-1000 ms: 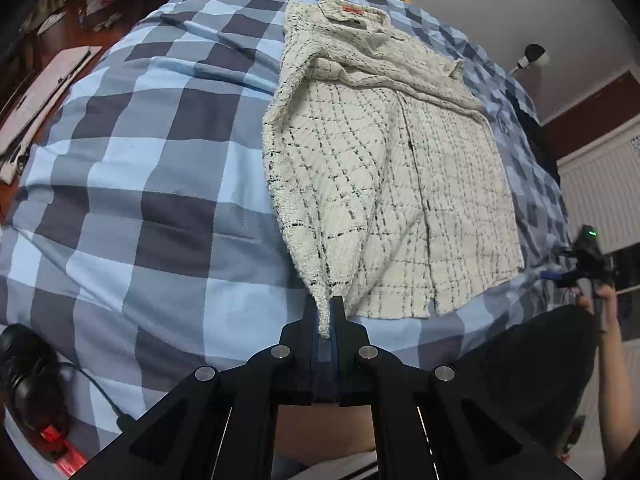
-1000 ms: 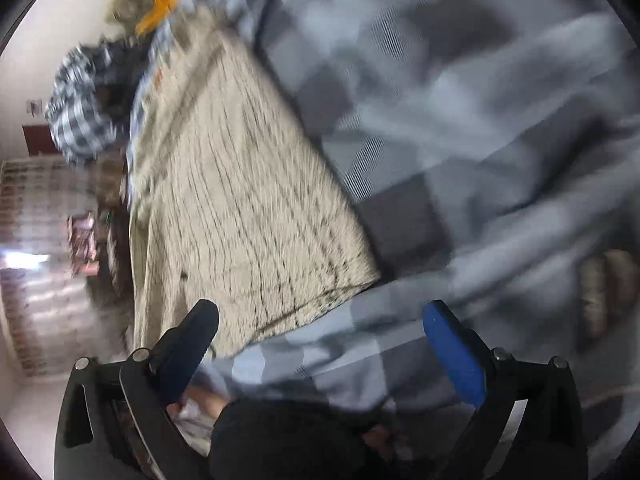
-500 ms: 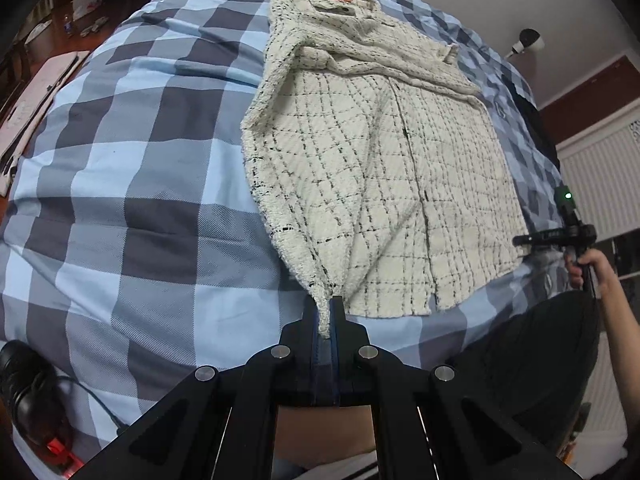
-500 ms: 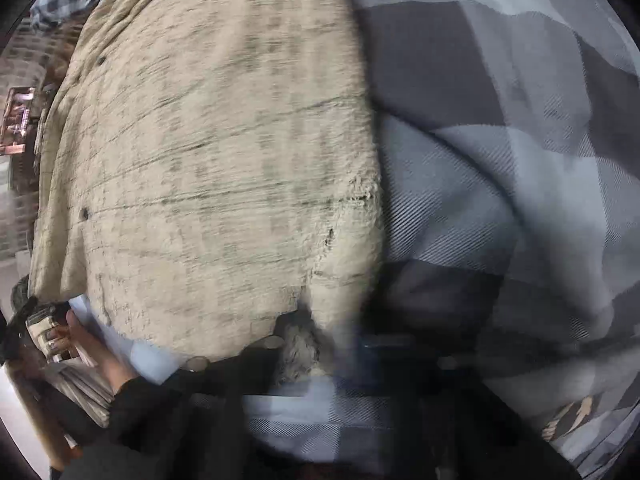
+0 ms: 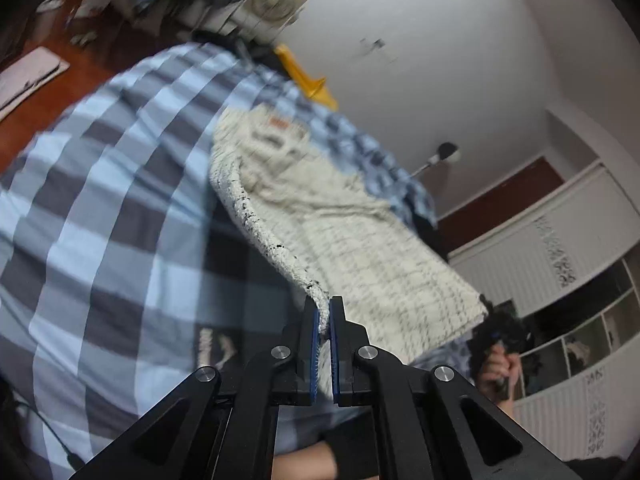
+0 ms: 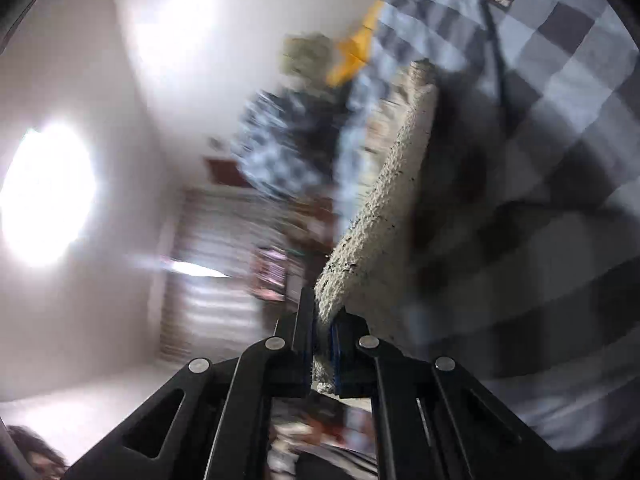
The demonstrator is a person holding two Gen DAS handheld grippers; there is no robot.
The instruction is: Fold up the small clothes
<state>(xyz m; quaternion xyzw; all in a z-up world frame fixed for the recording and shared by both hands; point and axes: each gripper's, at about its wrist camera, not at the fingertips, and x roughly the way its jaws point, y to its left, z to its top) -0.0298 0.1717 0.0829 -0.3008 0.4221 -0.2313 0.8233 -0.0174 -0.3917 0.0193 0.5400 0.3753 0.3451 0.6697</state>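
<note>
A cream knit jacket with thin black check lines [image 5: 340, 236] lies on a blue and grey checked bedspread [image 5: 100, 208], its collar with an orange label at the far end. My left gripper [image 5: 324, 312] is shut on the jacket's near hem corner and holds it raised off the bed. My right gripper [image 6: 325, 320] is shut on the other hem corner; the cream jacket edge [image 6: 384, 200] rises from its jaws. The right gripper also shows in the left wrist view [image 5: 500, 336], at the jacket's right corner. Both views are blurred.
A yellow item [image 5: 308, 80] and a piled checked cloth [image 6: 280, 140] lie at the bed's far end. A wooden floor with papers [image 5: 28, 76] is on the left. White cabinets [image 5: 560, 248] stand on the right. A black cord [image 6: 492, 32] crosses the bedspread.
My right gripper reached the right hem corner and shut on it. Both grippers have lifted the hem off the bed and tilted up, so wall and ceiling now show.
</note>
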